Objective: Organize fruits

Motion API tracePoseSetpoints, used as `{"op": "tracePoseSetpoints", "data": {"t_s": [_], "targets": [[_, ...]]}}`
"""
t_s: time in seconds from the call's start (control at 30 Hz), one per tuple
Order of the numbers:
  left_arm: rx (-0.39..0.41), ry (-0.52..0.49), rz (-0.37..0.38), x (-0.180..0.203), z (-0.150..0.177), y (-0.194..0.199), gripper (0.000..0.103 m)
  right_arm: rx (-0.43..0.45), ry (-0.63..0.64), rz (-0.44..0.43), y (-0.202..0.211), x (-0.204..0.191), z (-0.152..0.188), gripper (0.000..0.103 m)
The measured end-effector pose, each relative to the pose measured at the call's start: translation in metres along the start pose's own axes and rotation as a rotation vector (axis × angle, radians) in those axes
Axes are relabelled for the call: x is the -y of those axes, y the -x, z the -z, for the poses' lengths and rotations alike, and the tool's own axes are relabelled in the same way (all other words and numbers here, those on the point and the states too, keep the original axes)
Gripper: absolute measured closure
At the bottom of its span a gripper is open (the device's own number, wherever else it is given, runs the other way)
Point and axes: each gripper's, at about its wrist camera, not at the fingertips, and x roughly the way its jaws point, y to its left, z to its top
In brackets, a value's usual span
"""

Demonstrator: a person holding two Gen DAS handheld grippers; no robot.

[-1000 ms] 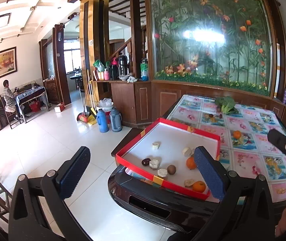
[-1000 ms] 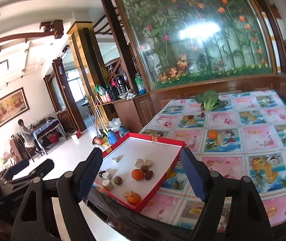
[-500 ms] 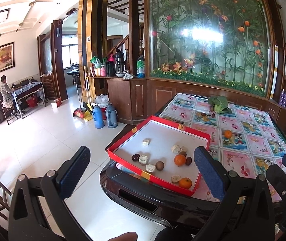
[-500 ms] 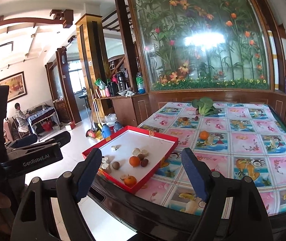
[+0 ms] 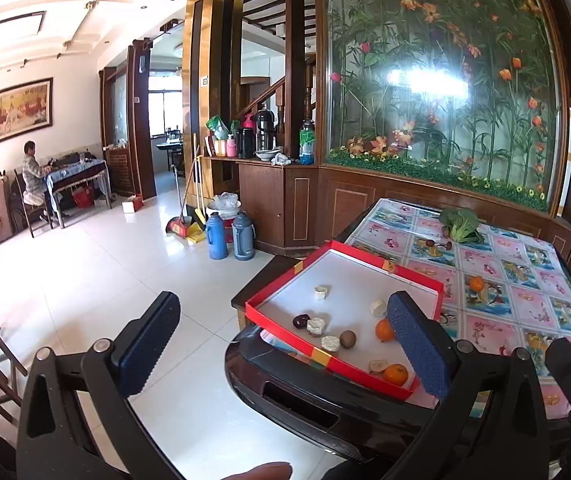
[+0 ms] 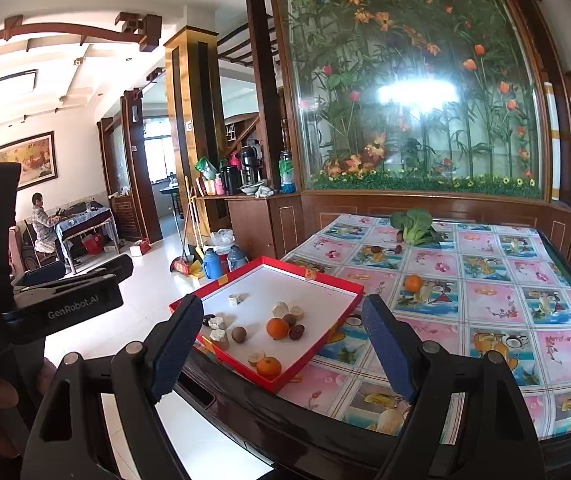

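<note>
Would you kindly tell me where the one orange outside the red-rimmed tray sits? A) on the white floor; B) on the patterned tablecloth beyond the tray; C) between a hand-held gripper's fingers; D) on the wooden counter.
B: the lone round orange rests on the patterned floral tablecloth, beyond the shallow red-rimmed tray.

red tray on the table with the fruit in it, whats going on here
A person holds a two-finger gripper in each hand, facing the table. The left gripper and right gripper are both open and hold nothing. The red tray sits at the table's corner with two oranges, a kiwi, dark fruits and pale pieces inside. One orange and a leafy green vegetable lie outside on the patterned tablecloth. Nothing is being gripped at this moment.
</note>
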Motion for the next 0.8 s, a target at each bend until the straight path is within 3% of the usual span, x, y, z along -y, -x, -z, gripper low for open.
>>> {"op": "tracePoseSetpoints", "data": {"t_s": [0.8], "targets": [[-0.030,-0.085,0.002,0.002,0.017,-0.003,0.000,-0.008,0.051,0.005,-0.002,-0.022,0.005,0.020]]}}
